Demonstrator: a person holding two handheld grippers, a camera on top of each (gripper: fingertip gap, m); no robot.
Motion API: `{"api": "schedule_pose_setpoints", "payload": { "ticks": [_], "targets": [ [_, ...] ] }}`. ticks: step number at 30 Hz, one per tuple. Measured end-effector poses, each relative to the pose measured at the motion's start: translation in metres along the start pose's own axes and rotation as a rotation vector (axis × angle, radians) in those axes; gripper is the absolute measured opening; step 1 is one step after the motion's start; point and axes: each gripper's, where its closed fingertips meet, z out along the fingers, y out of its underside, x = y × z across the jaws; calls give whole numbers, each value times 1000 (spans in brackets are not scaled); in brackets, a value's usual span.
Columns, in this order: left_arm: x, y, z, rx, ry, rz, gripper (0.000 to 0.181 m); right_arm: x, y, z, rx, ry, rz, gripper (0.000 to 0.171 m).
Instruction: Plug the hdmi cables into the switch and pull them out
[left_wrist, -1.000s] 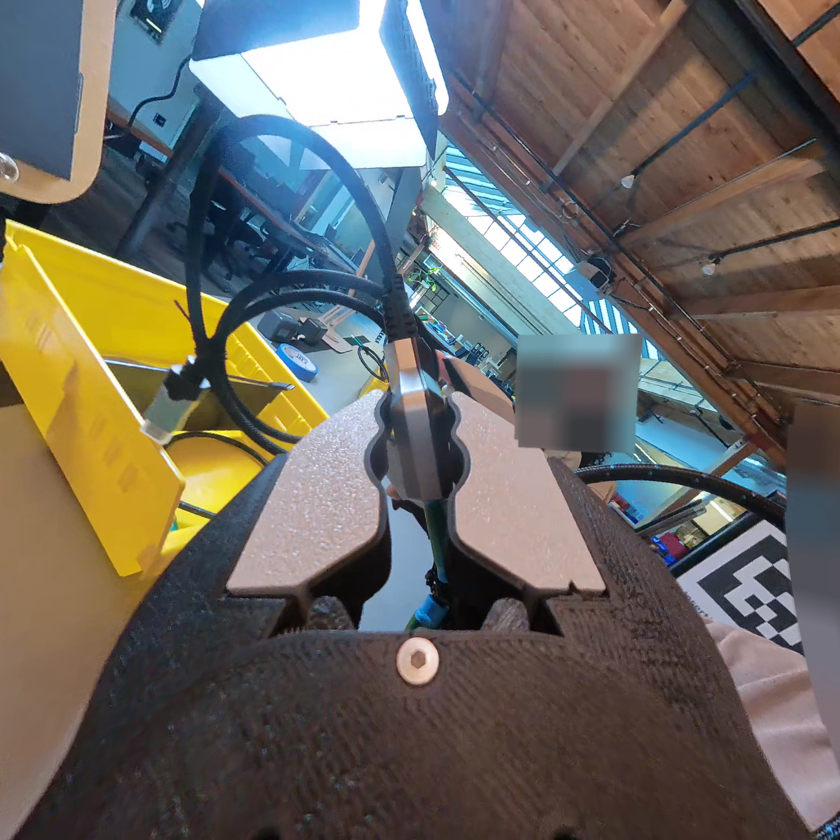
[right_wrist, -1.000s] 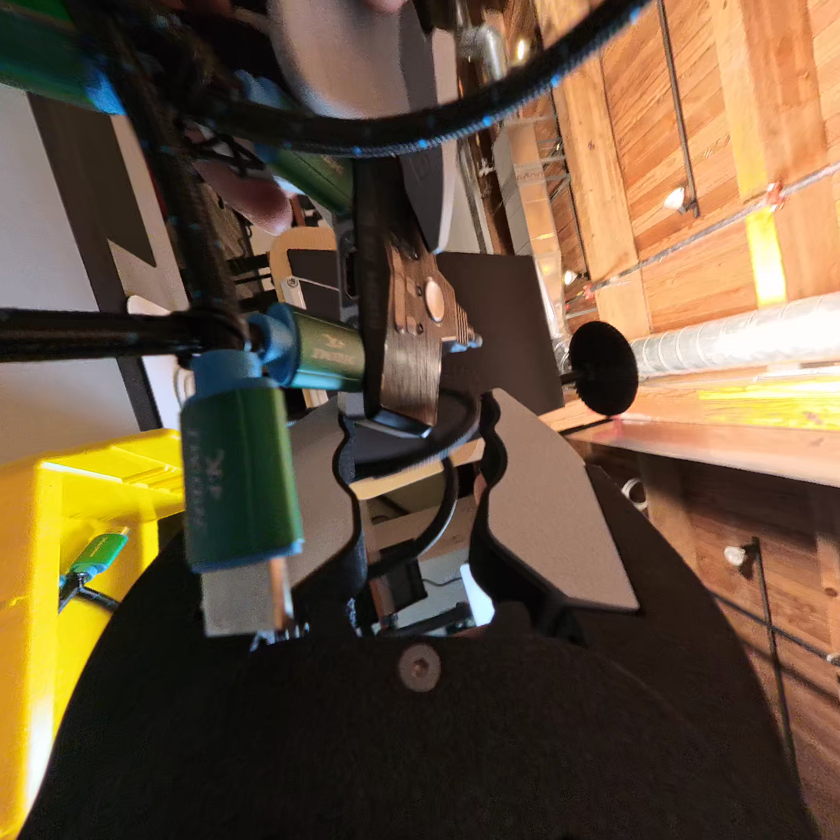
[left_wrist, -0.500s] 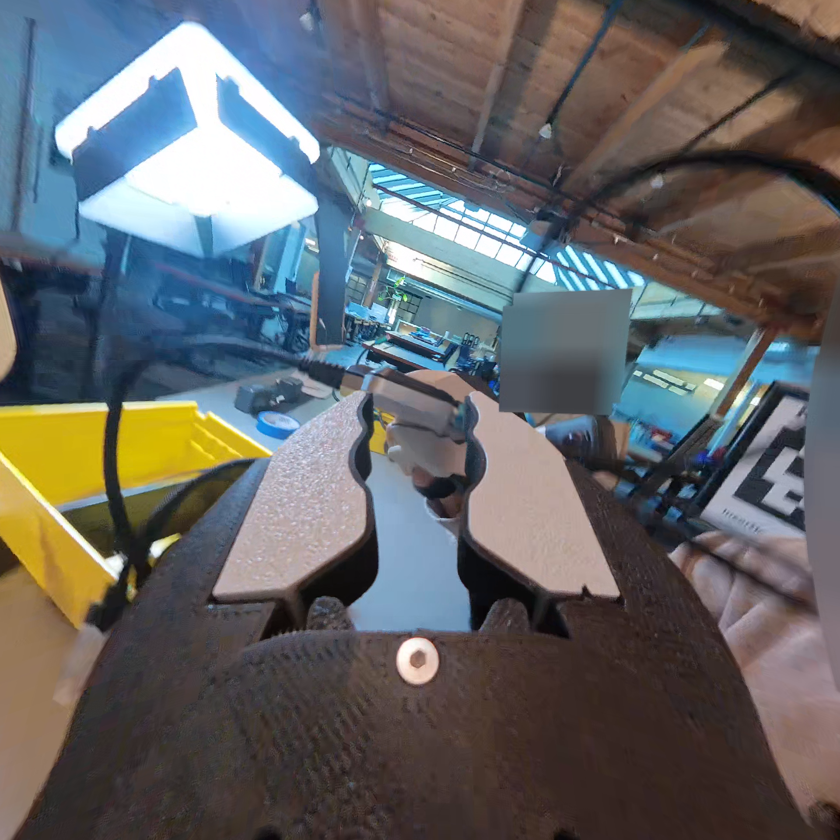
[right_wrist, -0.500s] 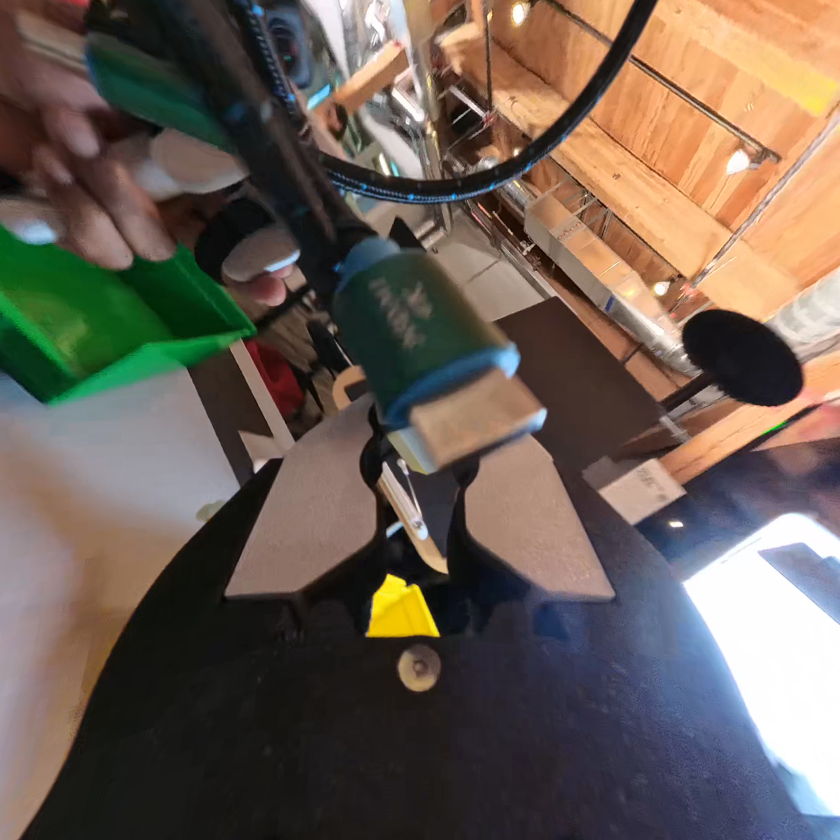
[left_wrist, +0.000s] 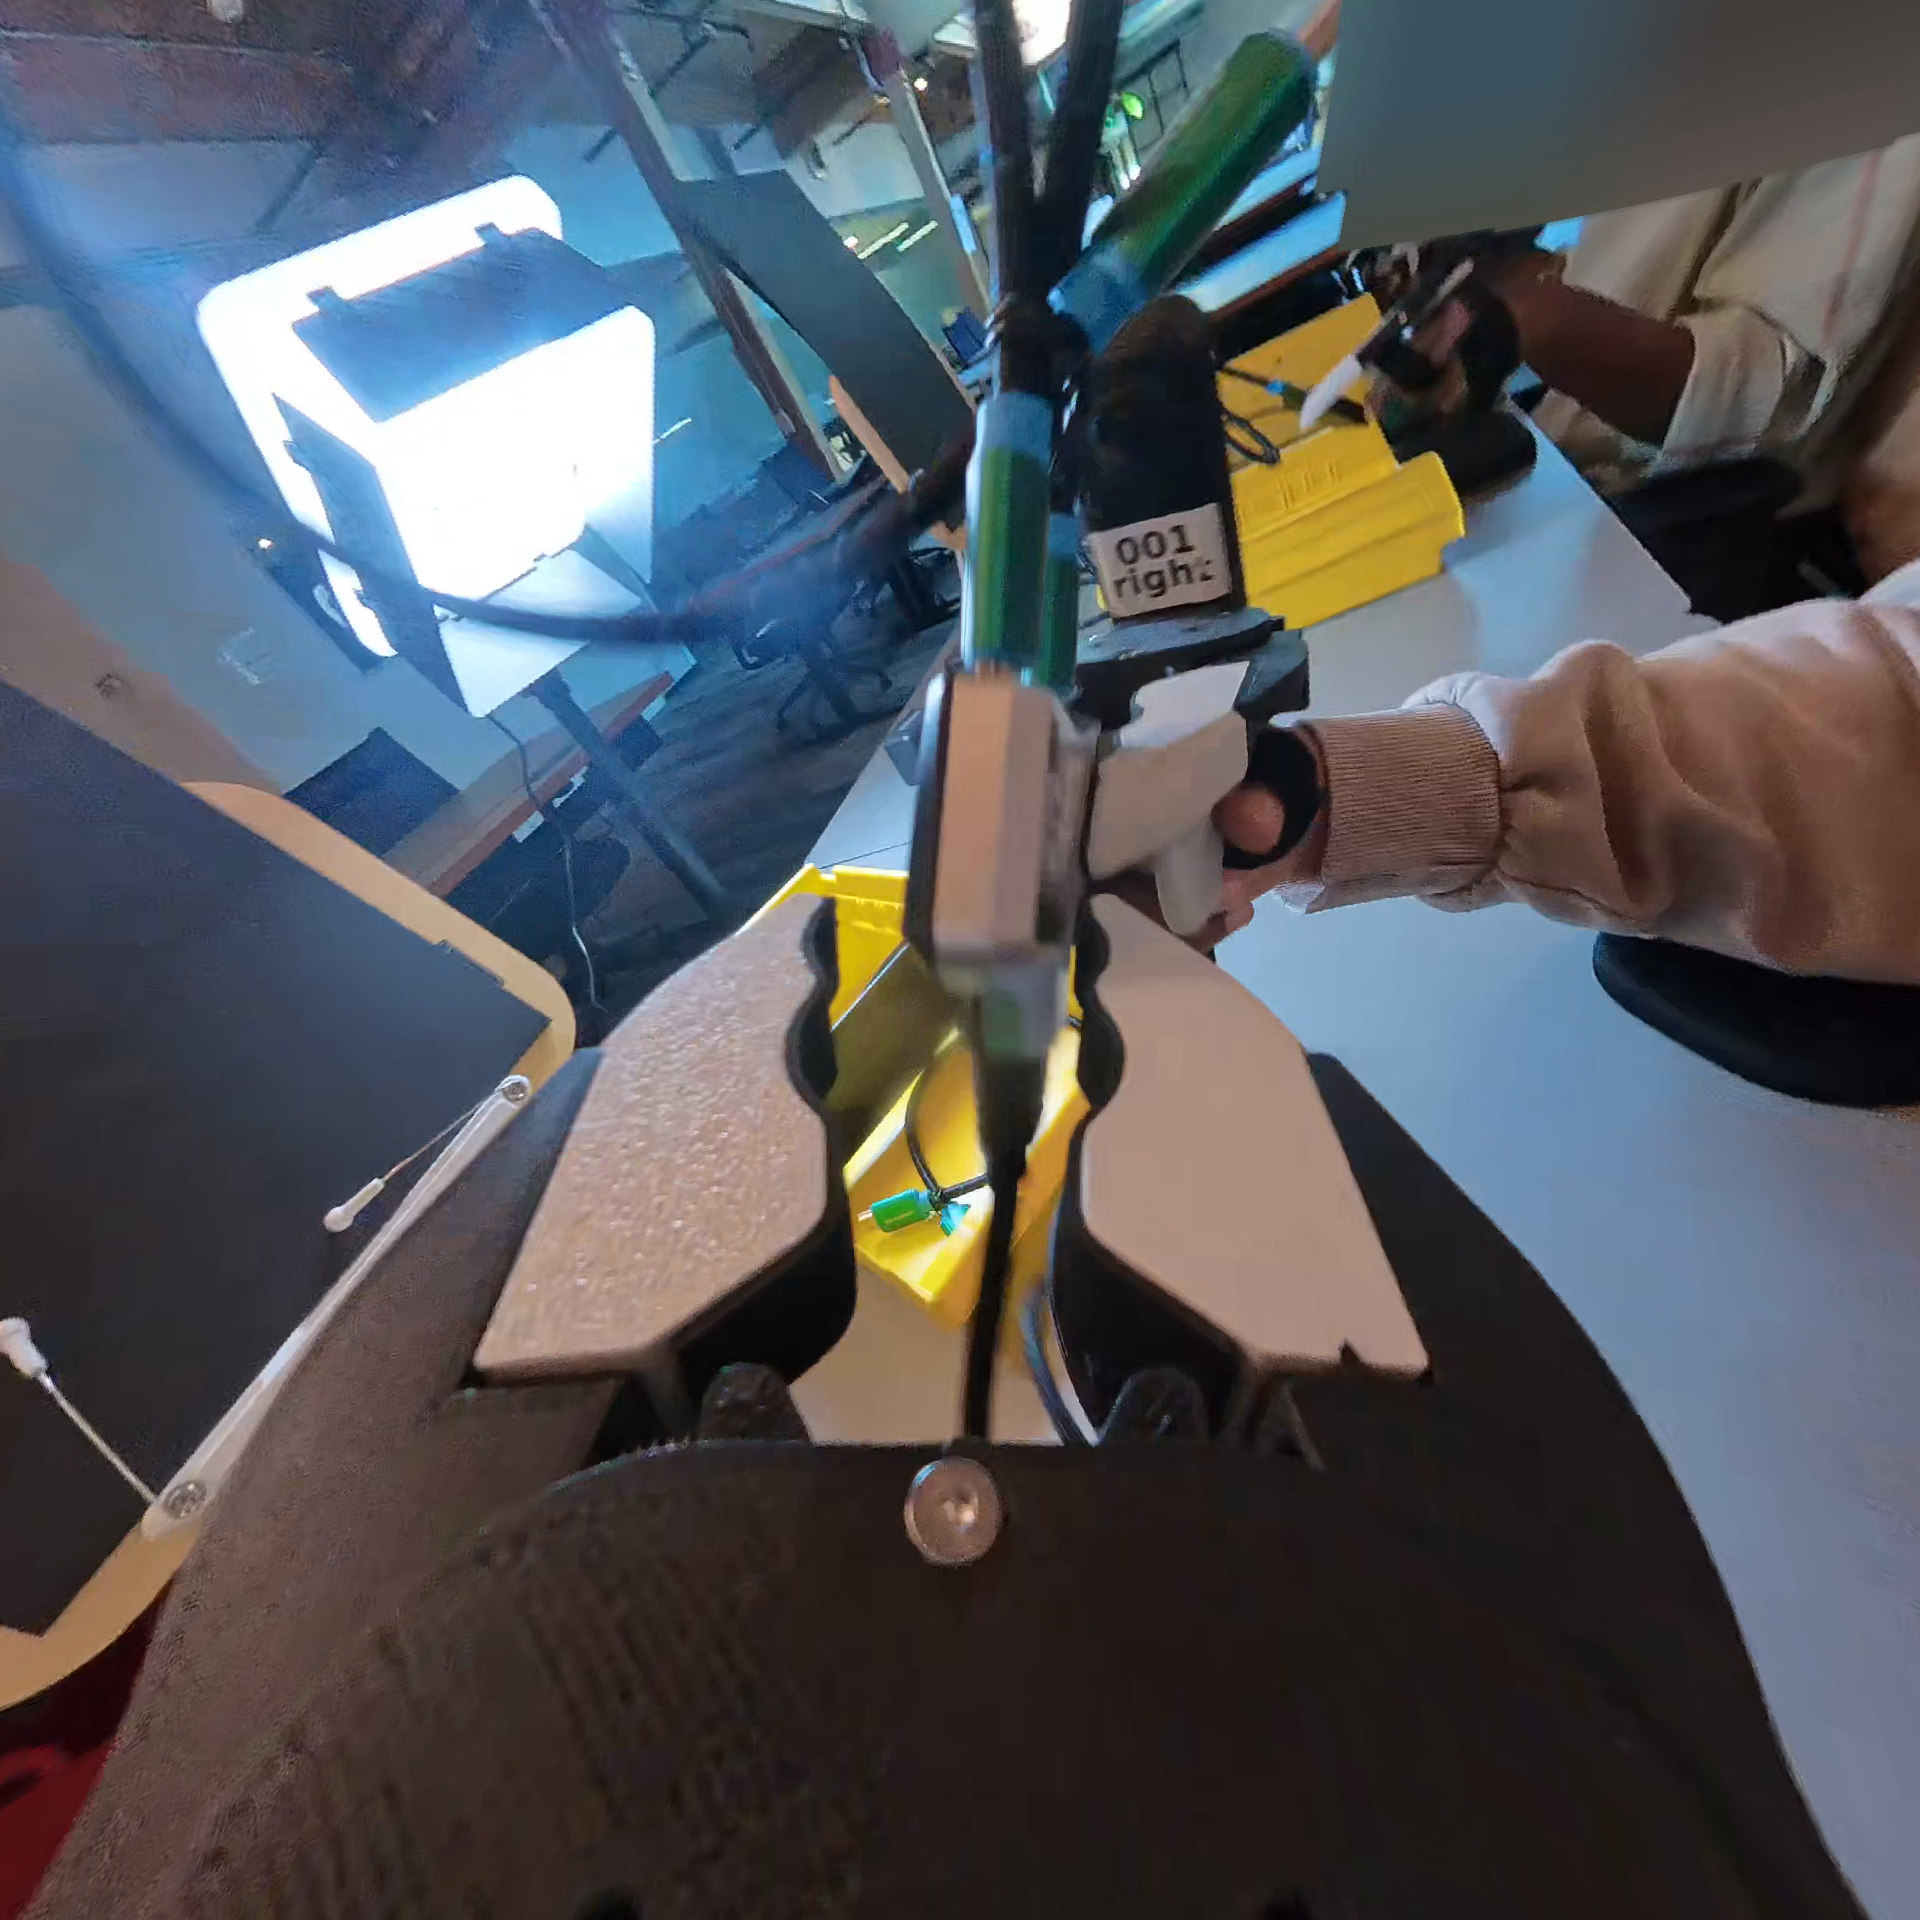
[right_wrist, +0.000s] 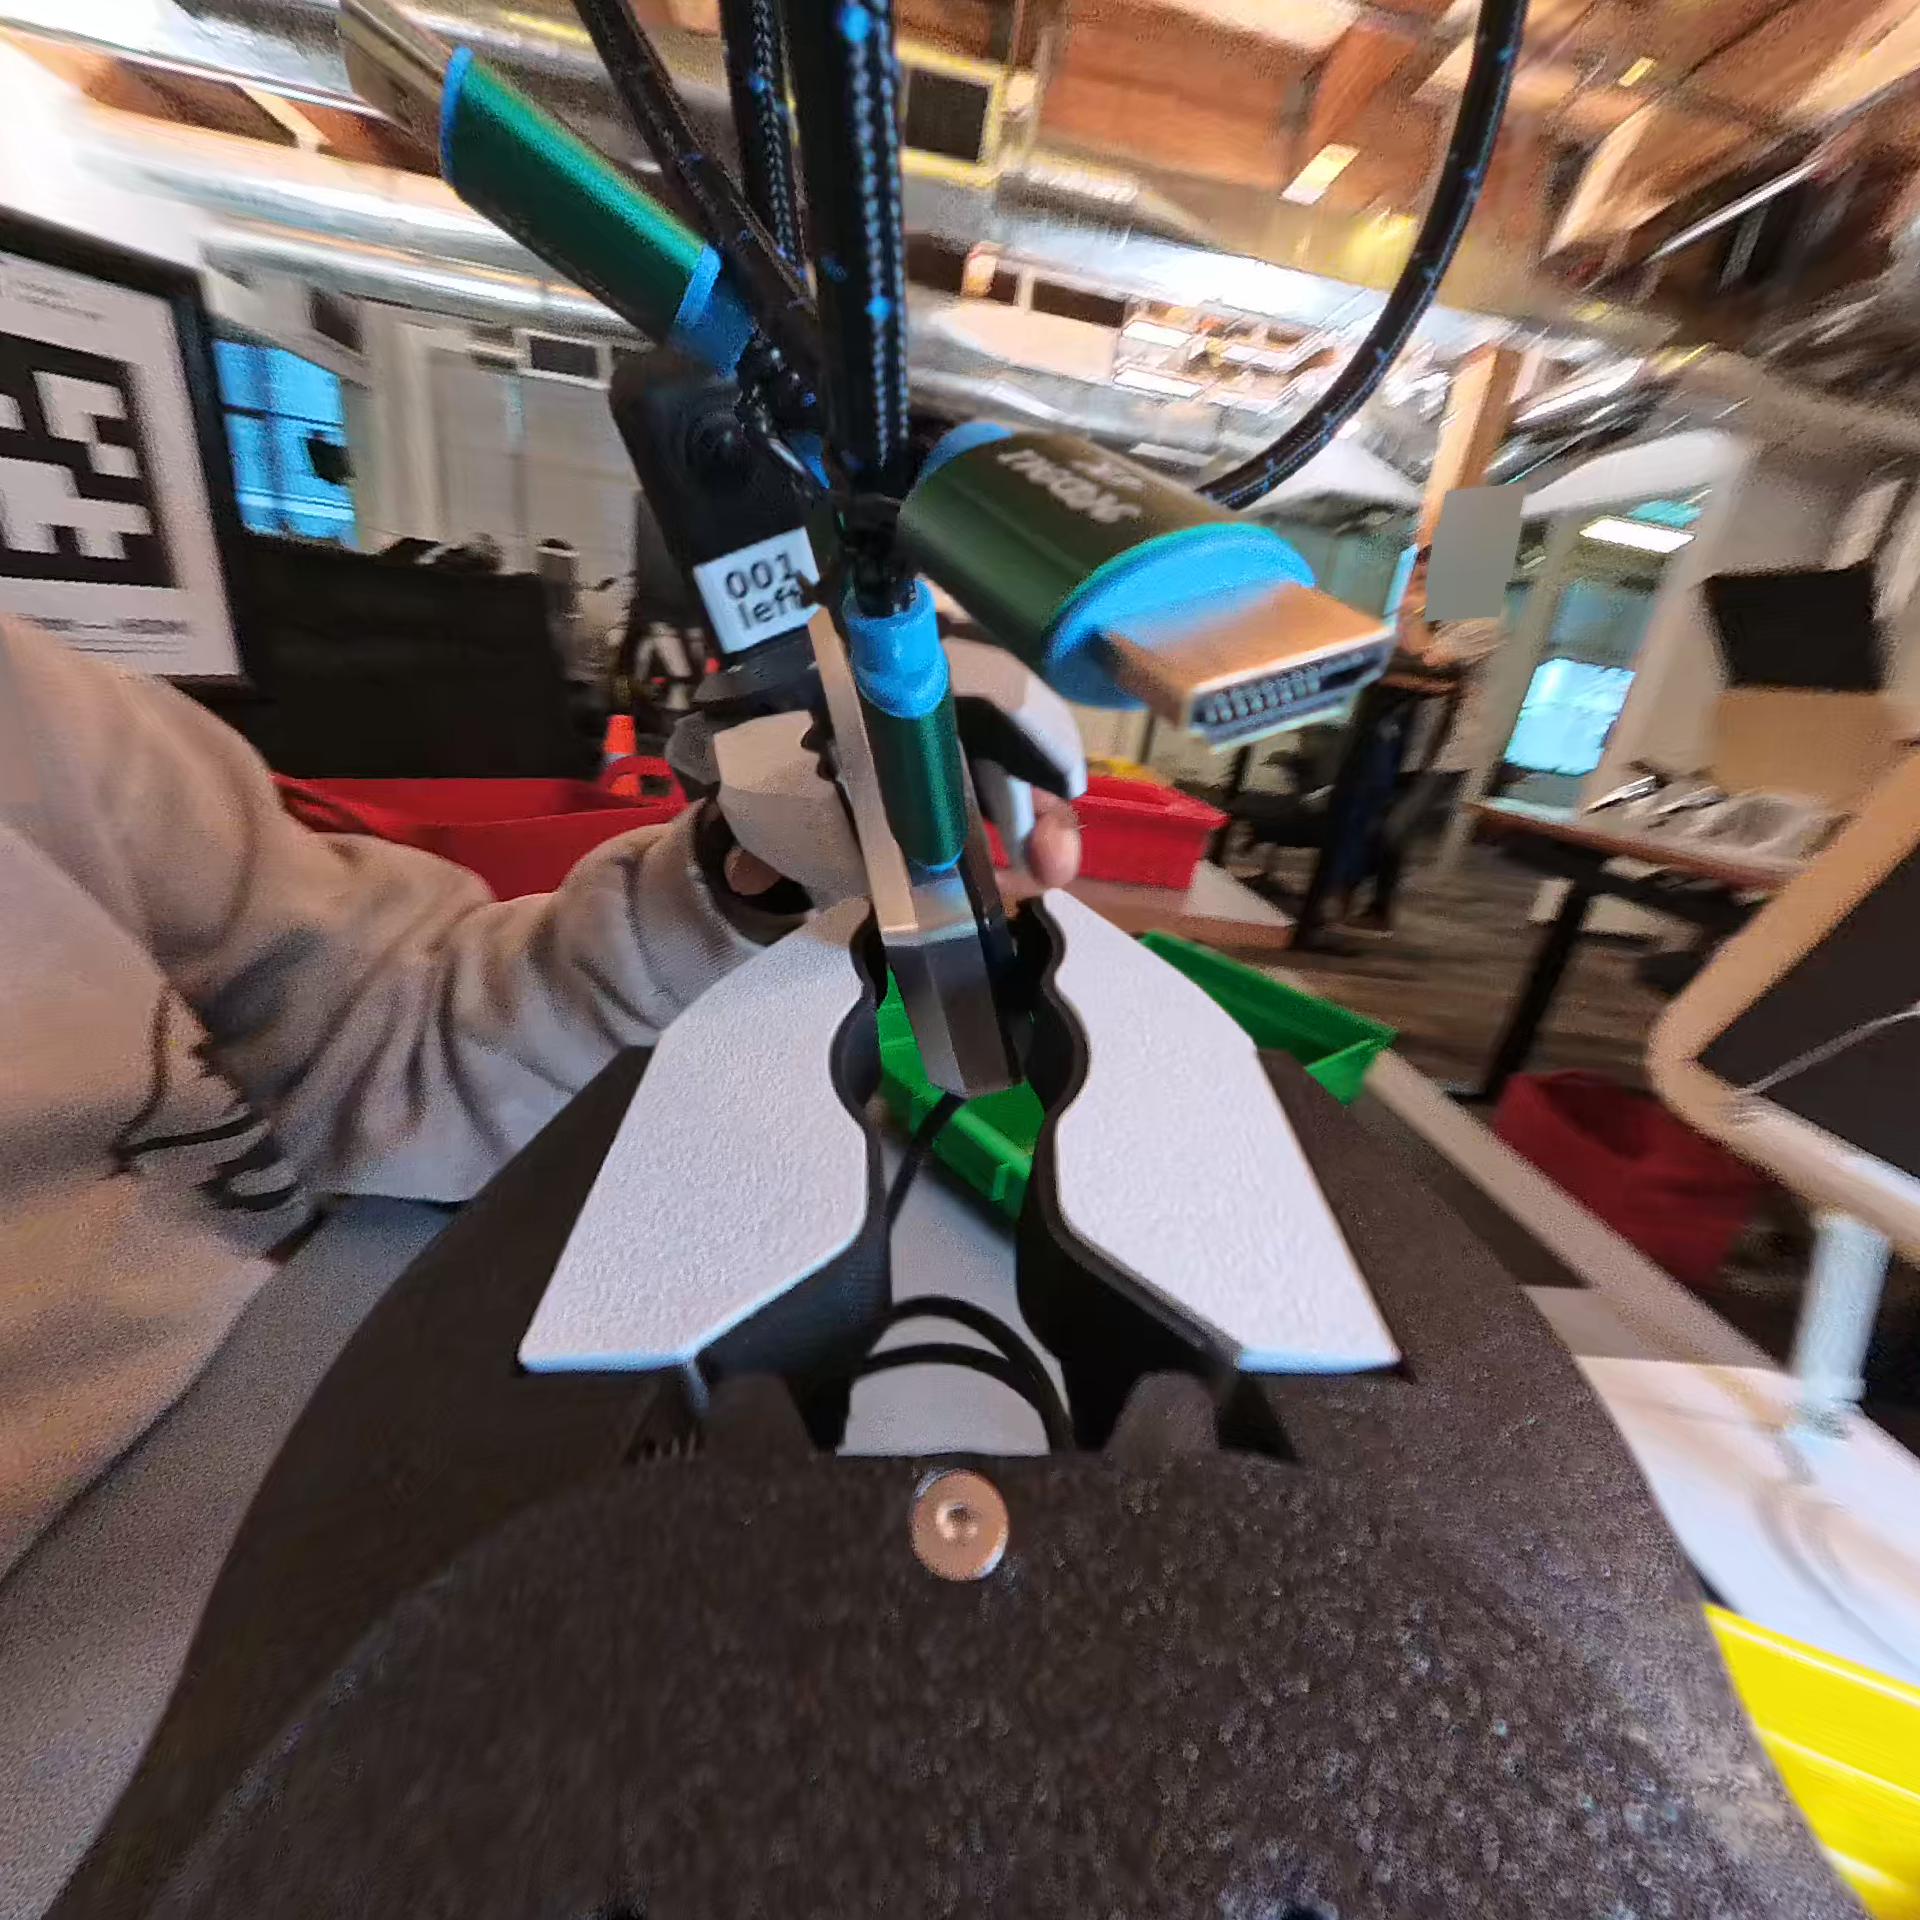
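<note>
1. The silver switch (left_wrist: 987, 831) stands upright at frame centre, long axis vertical. A green-shelled HDMI plug (left_wrist: 1003, 540) is seated in its top end, with the cable running straight up
2. The right gripper (right_wrist: 956, 935) is clenched on the switch's lower end (seen edge-on). The left gripper (left_wrist: 951, 935) brackets the switch; whether it grips cannot be told
3. A loose plug (right_wrist: 1101, 582), centre right, points its metal tip right and slightly down, while a third plug (right_wrist: 571, 208) slants toward the upper left

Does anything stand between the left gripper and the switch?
Nothing visible does: the switch sits right at the left gripper and its open jaws, its thin black cable hanging down between them.
</note>
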Motion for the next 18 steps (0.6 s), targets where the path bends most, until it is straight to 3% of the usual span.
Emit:
{"api": "schedule_pose_setpoints", "payload": {
  "ticks": [3, 8, 12, 18],
  "targets": [
    [19, 3, 4, 0, 92, 36, 26, -10, 16, 13, 12, -69, 82, 24],
    [16, 7, 8, -51, 80, -2, 23, -2, 21, 11, -6, -46, 121, 26],
    [0, 21, 5, -159, -6, 5, 22, 26, 18, -7, -117, 118, 22, 28],
    [-39, 61, -13, -397, -201, -57, 22, 88, -23, -85, -156, 511, -94, 28]
  ]
}}
